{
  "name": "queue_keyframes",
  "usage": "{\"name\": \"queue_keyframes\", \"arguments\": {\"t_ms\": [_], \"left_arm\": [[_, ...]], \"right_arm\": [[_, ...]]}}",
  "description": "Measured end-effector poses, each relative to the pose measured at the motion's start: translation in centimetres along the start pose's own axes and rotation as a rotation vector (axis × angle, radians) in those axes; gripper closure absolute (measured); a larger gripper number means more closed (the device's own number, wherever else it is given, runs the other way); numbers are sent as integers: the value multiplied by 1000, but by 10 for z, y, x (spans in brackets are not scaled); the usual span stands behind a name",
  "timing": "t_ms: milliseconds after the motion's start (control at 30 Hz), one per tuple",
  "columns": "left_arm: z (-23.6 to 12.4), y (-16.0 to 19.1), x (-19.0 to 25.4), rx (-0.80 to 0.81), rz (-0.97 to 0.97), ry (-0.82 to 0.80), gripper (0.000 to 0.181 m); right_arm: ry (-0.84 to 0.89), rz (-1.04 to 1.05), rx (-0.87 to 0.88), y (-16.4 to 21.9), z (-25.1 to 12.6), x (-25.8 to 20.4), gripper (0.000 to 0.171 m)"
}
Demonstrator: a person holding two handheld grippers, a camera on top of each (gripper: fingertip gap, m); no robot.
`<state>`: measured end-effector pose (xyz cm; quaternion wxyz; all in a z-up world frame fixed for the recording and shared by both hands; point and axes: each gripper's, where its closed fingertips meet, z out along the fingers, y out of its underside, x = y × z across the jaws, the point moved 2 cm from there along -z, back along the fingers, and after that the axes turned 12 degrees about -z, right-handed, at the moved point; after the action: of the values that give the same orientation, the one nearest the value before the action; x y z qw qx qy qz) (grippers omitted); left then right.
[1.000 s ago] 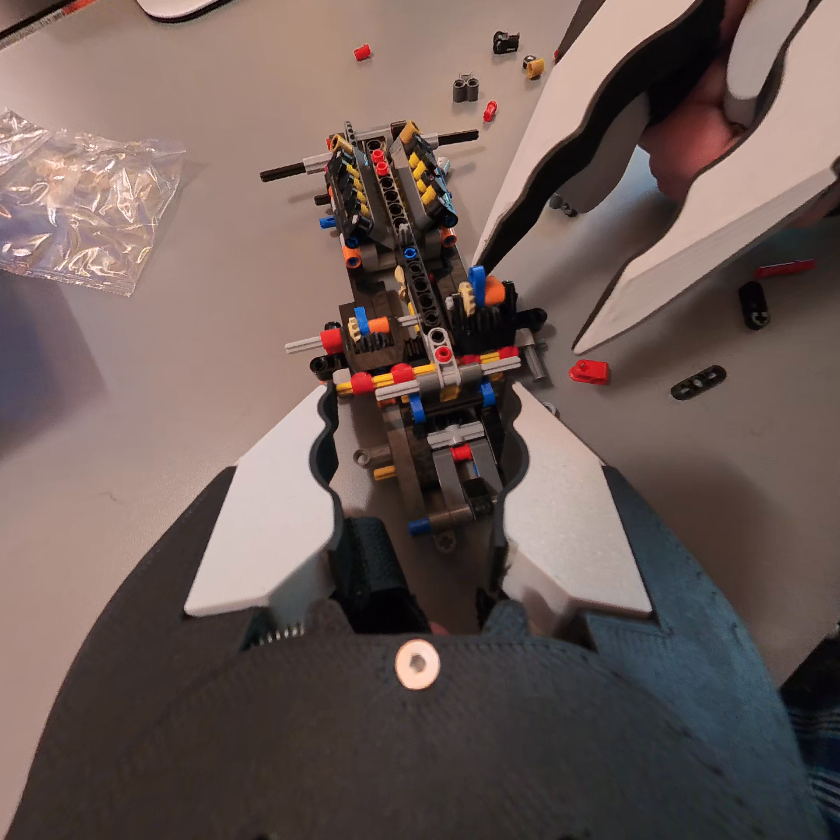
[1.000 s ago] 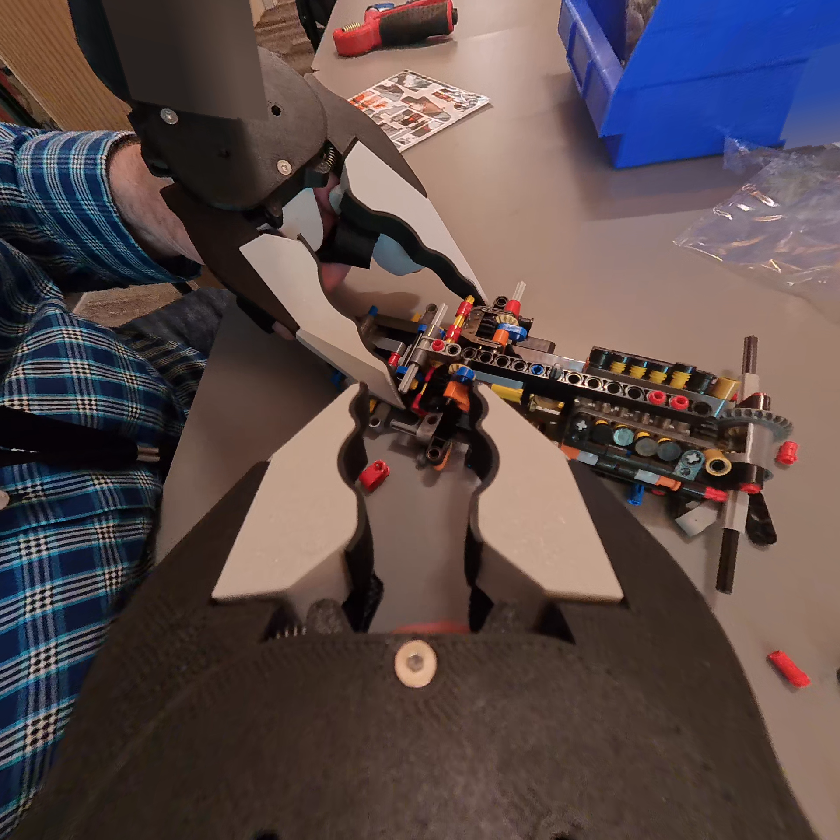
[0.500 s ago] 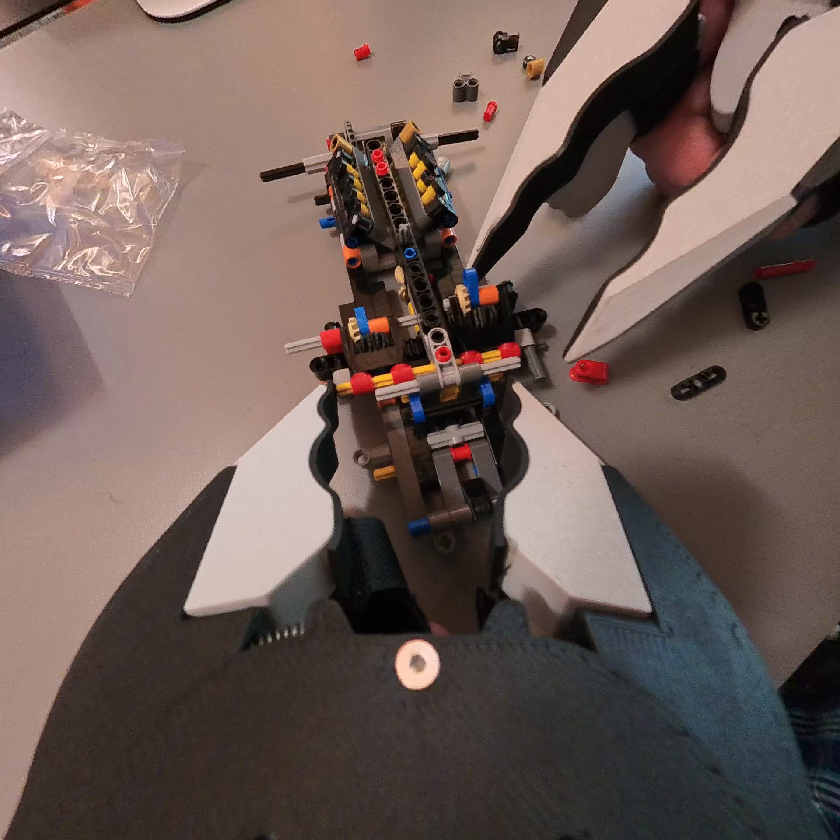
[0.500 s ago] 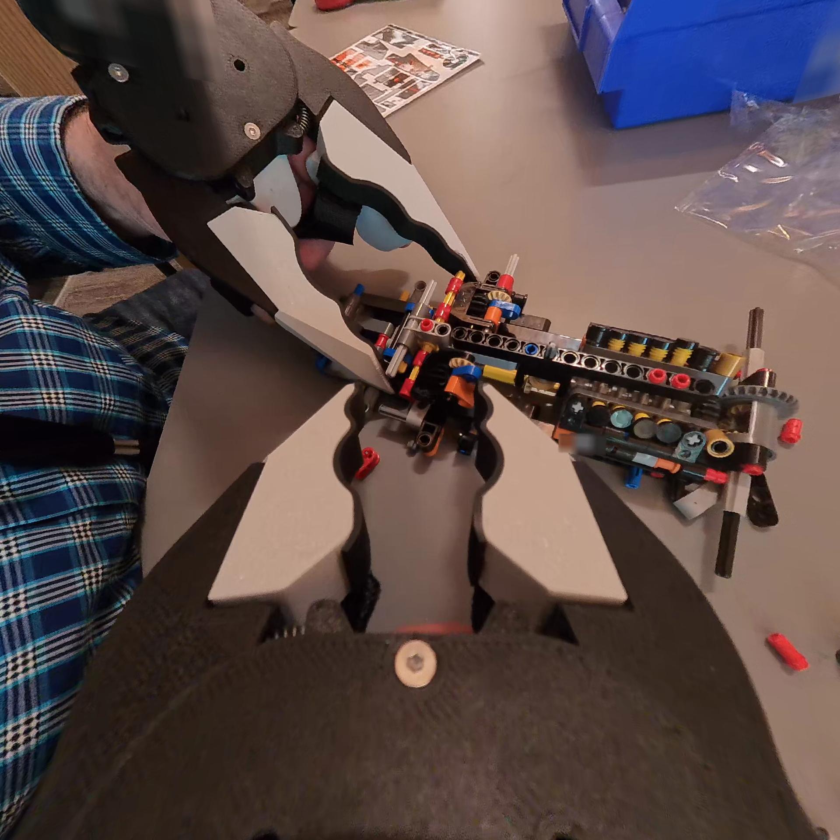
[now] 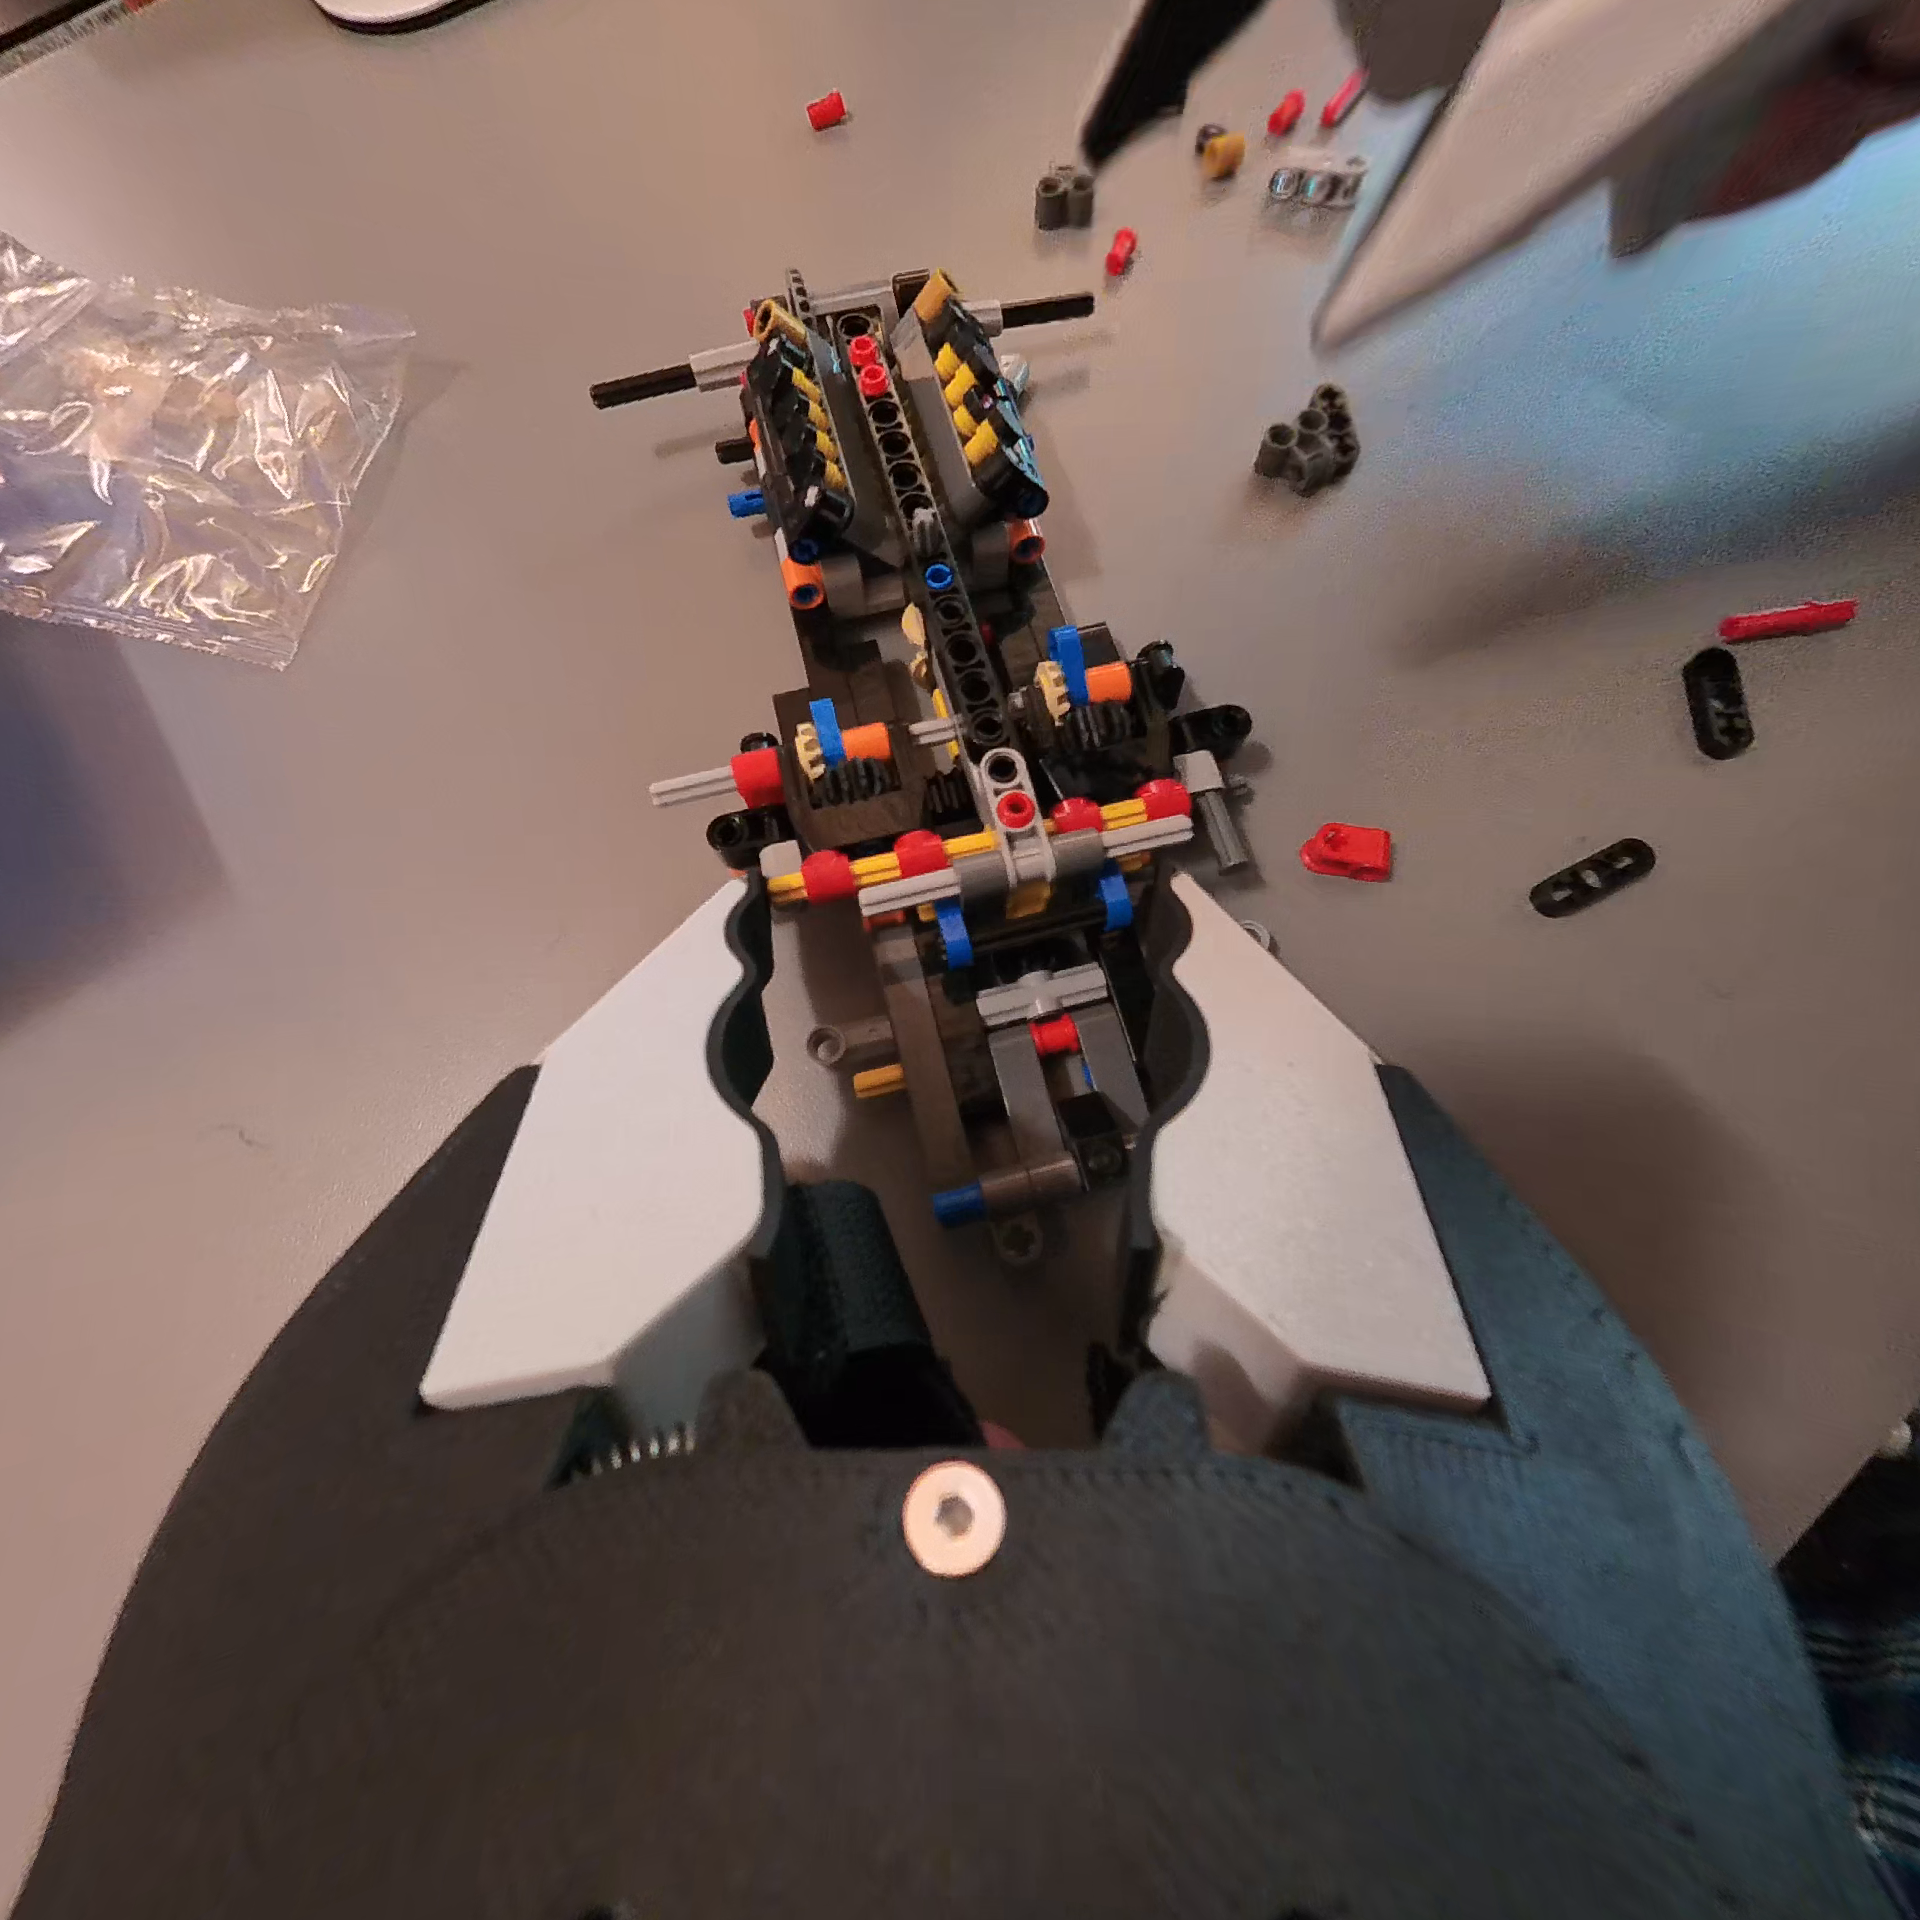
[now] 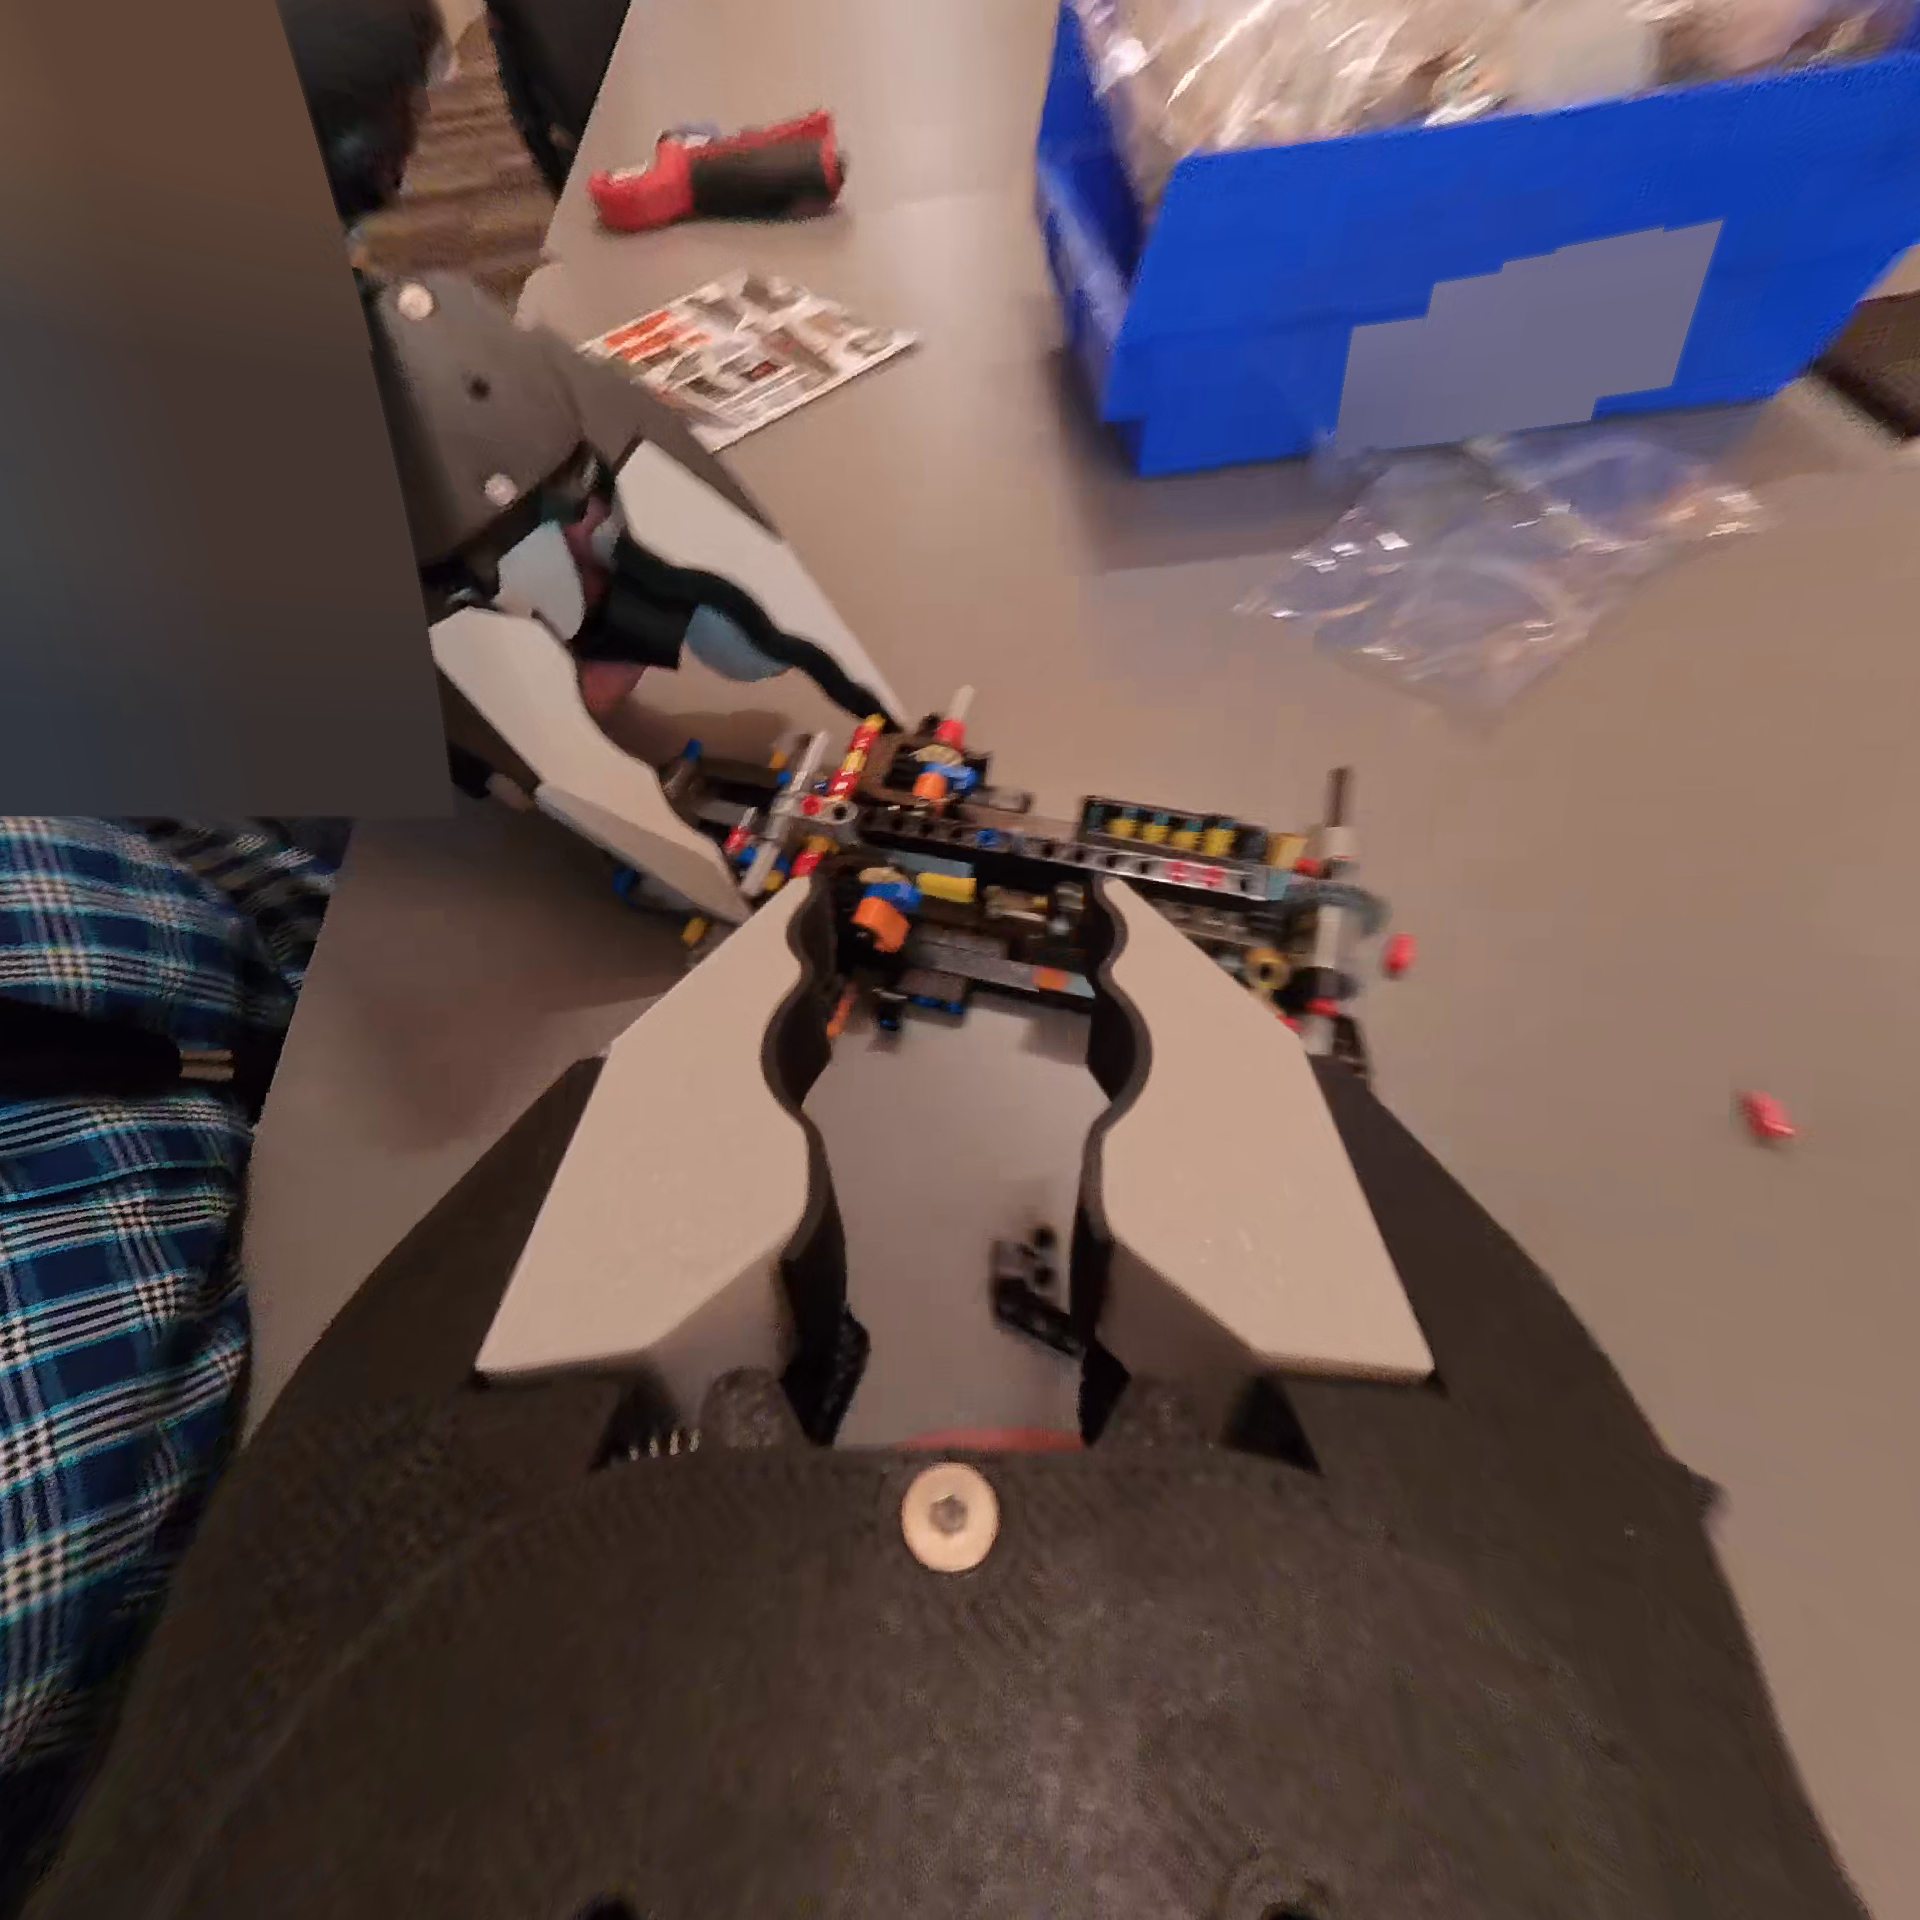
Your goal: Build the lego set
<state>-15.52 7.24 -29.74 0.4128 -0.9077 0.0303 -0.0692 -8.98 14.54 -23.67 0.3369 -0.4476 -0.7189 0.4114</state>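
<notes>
My left gripper (image 5: 961, 914) stands spread astride the near end of the lego chassis (image 5: 935, 665); I cannot confirm contact. My right gripper (image 6: 956, 914) is likewise spread, empty, just beside the chassis flank. The chassis lies flat on the grey table (image 5: 416, 935), loose pieces (image 5: 1345, 852) scattered nearby.

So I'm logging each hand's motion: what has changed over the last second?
The right gripper has pulled back from the lego chassis; it was at the chassis's side and is now up and away, blurred, jaws open and empty. The left gripper stays put, its fingers on either side of the chassis's near end. Chassis, loose parts and plastic bag haven't moved.
</notes>
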Motion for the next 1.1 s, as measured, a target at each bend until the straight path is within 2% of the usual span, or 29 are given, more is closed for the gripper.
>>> {"name": "queue_keyframes", "arguments": {"t_ms": [200, 667, 900, 1100], "left_arm": [[0, 0, -1, 8, 2, -19, 113], [-6, 0, -14, 31, -48, -120, 115], [-11, 1, -25, 42, -106, -151, 116], [-21, 8, -45, 55, -253, -224, 116]], "right_arm": [[173, 65, 65, 3, -47, 48, 132], [425, 122, 10, 37, -110, 103, 137], [409, 97, -83, 55, -111, 102, 138], [347, 128, -86, 61, -100, 95, 138]]}}
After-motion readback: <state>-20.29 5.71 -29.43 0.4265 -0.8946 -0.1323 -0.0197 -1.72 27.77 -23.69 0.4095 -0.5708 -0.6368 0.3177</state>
